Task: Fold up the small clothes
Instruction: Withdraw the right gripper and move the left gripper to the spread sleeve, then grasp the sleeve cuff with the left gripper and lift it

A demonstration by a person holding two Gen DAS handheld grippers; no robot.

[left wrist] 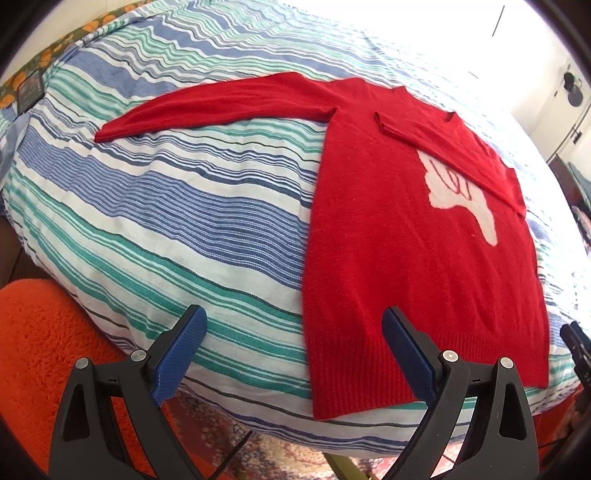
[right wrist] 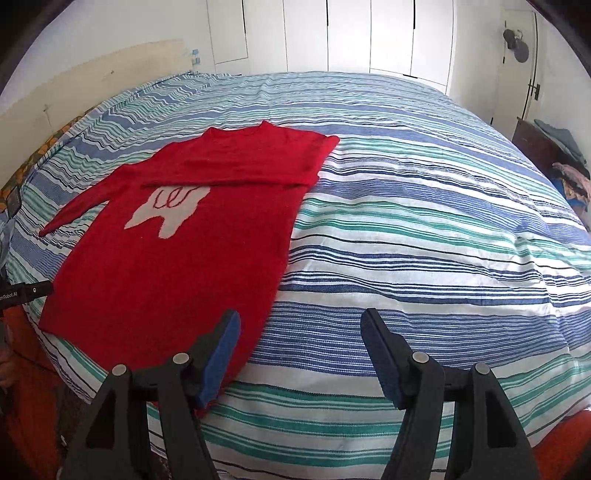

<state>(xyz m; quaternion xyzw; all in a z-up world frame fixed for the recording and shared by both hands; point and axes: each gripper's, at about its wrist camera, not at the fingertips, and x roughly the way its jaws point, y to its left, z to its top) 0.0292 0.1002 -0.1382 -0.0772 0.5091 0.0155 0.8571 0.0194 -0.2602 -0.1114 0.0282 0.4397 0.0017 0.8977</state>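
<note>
A small red sweater (left wrist: 399, 258) with a white motif (left wrist: 461, 192) lies flat on the striped bed; it also shows in the right wrist view (right wrist: 177, 258). One sleeve is folded across the chest (right wrist: 240, 170). The other sleeve (left wrist: 221, 107) stretches out to the left. My left gripper (left wrist: 295, 350) is open and empty, held above the bed's near edge at the sweater's bottom left corner. My right gripper (right wrist: 301, 350) is open and empty, just right of the sweater's bottom right corner (right wrist: 207, 398).
The striped bedspread (right wrist: 424, 229) covers the whole bed. An orange rug (left wrist: 40, 332) lies on the floor at the near left. White wardrobe doors (right wrist: 351, 33) stand behind the bed. A dark chest with piled clothes (right wrist: 557, 155) stands at the right.
</note>
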